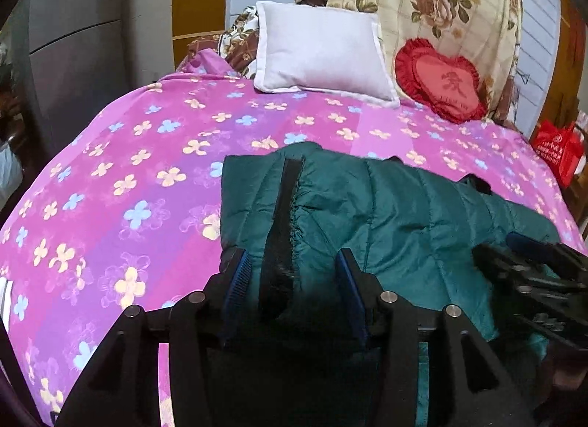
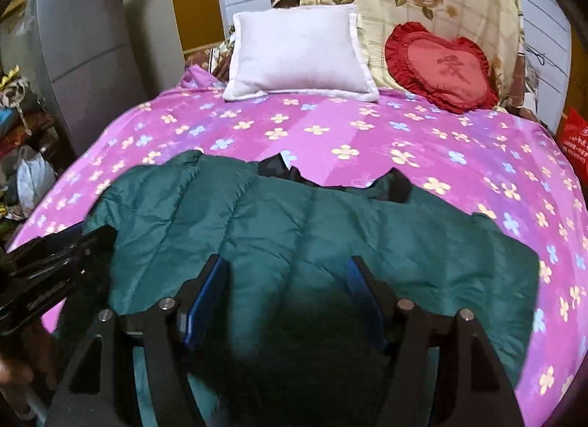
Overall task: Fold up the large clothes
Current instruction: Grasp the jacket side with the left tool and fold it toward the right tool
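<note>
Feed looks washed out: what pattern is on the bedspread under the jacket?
Pink-purple bedspread with yellow and blue flowers, clearest in the right wrist view.

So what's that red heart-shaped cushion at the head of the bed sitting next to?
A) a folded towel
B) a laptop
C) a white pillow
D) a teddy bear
C: in the right wrist view the red heart cushion leans at the head of the bed right beside the white pillow, far behind the green jacket.
</note>
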A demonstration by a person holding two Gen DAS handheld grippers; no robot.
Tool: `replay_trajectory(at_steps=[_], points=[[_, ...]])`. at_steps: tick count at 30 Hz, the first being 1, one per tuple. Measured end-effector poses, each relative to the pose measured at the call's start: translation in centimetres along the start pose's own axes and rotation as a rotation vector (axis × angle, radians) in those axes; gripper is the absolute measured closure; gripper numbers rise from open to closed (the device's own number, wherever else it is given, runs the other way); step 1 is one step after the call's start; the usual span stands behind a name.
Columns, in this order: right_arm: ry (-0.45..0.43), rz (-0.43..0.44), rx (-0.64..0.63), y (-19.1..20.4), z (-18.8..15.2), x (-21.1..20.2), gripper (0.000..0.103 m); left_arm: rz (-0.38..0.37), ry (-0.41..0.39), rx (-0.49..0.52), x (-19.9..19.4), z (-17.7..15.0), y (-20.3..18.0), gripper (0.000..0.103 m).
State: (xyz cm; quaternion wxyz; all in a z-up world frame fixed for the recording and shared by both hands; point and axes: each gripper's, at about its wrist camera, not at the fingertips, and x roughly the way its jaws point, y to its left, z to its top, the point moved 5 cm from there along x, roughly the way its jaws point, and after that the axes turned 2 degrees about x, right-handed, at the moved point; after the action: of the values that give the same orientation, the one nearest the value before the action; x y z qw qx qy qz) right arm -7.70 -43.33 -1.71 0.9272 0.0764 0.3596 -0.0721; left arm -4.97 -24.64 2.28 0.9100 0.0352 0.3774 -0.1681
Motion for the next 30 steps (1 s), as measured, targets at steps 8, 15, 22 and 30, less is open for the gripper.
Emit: replay_trajectory(at_steps=[8,15,22,30], points=[[0.071,-0.013,0.022,-0.4,-0.7,2.1,0.031,0.004,0.011,0.013,0.9,-0.5,-0.2,0.072],[0.01,-0.066,0.027,-4.7,-3.7,-5.6,0.03,0.008,0.004,0.009,1.0,-0.6,-0.3,0.071],[0.097,-0.097,0.106,-9.2,-6.7,-3.7,0.027,0.017,0.008,0.024,0.6,-0.8,-0.4,0.066],[-0.01,-0.092,0.117,-7.9,-5.8,-9.4,0.023,-0.028,-0.044,-0.022,-3.3,0.0,0.9,0.066]])
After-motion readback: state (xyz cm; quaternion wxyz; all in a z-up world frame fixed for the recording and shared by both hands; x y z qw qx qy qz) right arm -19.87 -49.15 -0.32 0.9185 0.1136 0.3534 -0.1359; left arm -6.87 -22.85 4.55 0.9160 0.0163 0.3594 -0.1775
